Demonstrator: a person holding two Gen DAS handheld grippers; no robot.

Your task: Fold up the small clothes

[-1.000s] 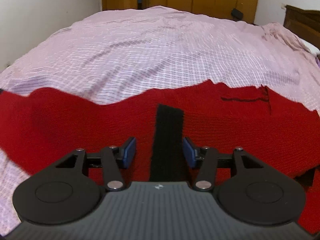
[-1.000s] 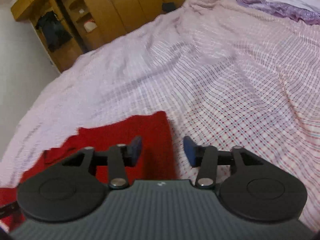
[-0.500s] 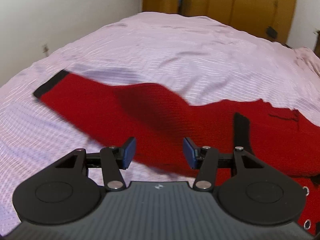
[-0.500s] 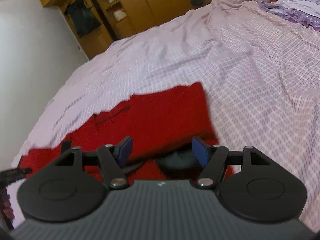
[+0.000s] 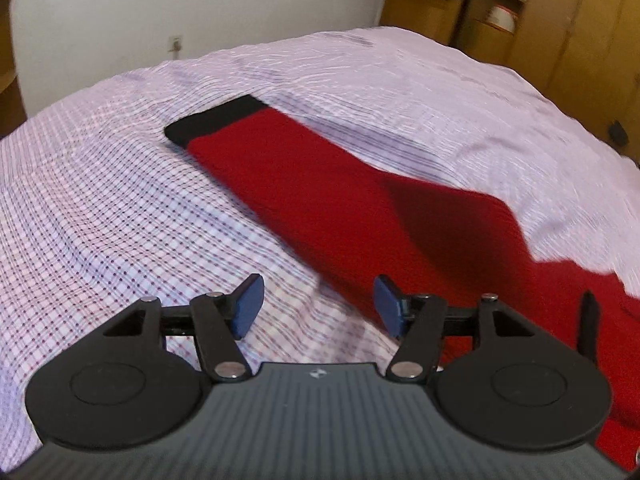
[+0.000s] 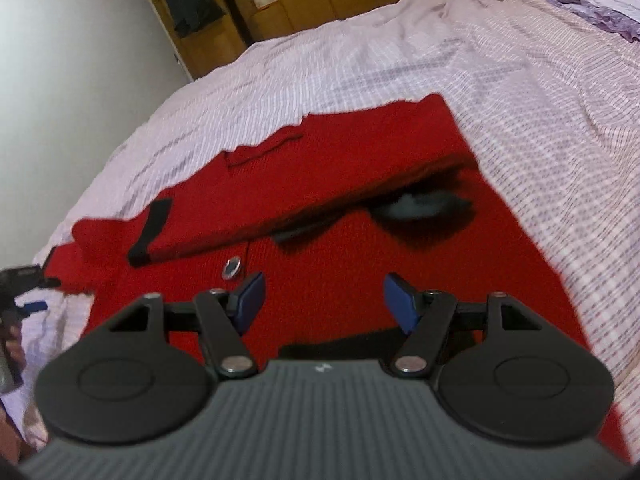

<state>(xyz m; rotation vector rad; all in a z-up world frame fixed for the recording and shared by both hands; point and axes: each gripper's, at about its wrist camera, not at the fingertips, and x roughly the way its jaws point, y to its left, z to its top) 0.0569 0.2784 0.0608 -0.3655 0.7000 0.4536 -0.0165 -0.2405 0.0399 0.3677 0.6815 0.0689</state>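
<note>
A red knit cardigan [image 6: 400,248] lies on the checked bed sheet [image 6: 520,92], its far half folded over the body. A sleeve with a black cuff [image 6: 150,236] lies across it, near a silver button [image 6: 232,268] and a dark collar patch [image 6: 420,206]. My right gripper [image 6: 324,304] hovers open above the red body, nothing between its pads. In the left wrist view the other sleeve [image 5: 320,200] stretches away to its black cuff [image 5: 216,122]. My left gripper [image 5: 316,306] is over the sheet at that sleeve's near edge, jaws opening and empty.
Wooden wardrobes [image 5: 540,20] stand beyond the bed's far end, and a white wall [image 5: 200,8] runs along its left side. Purple bedding [image 6: 600,4] is piled at the far right. The left gripper [image 6: 20,292] and a hand show at the left edge of the right wrist view.
The left gripper has swung left from the cardigan's body to the outstretched sleeve and widened. The right gripper has pulled back, let go of the red edge and opened; the fold now rests on the body.
</note>
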